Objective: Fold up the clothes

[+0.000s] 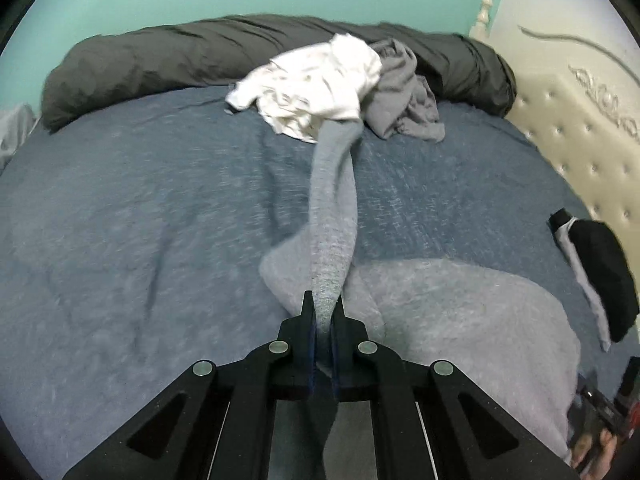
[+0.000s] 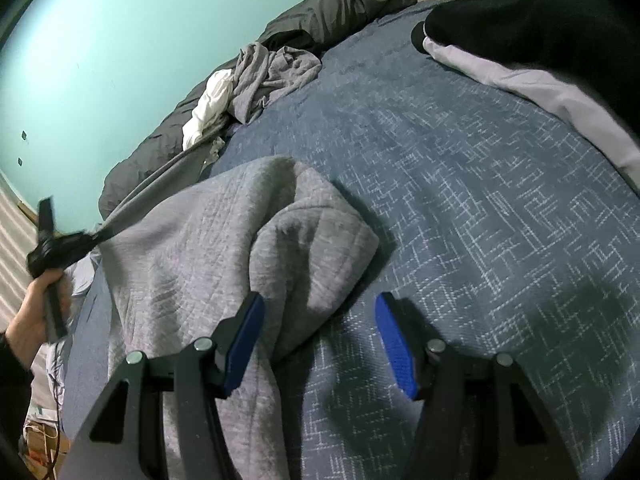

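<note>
**Left wrist view: sleeve pinched, body of garment on bed**

Bottom centre, the left gripper (image 1: 323, 300) is clamped on a sleeve of the grey sweatshirt (image 1: 440, 304), which lies on the blue bedspread (image 1: 140, 220). Right wrist view: the right gripper (image 2: 320, 312) stands wide apart, empty, over the garment's folded edge. Farther, upper centre, a white garment (image 1: 316, 80) and grey garment (image 1: 404, 96) lie heaped against a dark duvet (image 1: 160, 60).

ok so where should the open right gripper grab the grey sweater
Probably the bunched fold of the grey sweater lying between the right gripper fingers. It humps up off the blue bedspread, so coming down from above and closing should catch it.
</note>
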The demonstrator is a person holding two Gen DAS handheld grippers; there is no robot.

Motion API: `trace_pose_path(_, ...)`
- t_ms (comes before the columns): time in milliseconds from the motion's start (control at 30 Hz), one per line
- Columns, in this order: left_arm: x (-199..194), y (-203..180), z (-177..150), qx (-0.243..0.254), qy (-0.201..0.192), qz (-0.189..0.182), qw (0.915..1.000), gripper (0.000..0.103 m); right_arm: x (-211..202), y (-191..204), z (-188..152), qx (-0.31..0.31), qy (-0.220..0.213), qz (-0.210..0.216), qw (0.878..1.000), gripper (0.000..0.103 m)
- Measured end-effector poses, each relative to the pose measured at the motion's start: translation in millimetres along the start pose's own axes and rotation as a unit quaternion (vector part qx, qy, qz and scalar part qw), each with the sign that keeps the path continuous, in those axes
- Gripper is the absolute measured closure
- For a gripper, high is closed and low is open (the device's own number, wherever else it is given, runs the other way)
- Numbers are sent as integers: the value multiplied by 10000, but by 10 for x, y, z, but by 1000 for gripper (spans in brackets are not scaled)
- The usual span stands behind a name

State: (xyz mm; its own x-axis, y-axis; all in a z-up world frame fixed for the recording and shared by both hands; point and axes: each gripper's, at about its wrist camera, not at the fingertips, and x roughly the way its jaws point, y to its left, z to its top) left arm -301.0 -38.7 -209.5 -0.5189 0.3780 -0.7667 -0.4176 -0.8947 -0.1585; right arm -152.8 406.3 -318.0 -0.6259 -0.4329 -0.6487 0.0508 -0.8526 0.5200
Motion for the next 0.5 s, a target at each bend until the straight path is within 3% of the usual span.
trace_pose_path(200,-530,270,-544,-413,-23,-12,9991,98,-74,62,-6,-46,-136,14,9999,44)
trace_pose_path(433,-473,304,-1311,-653,1028,-230,9923,94,-149,131,-59,-149,-218,79,9996,44)
trace_pose_path(500,-456,319,-1386,-685,1124,-224,9910,92,-152,136,-69,-152,-228,77,9996,44)
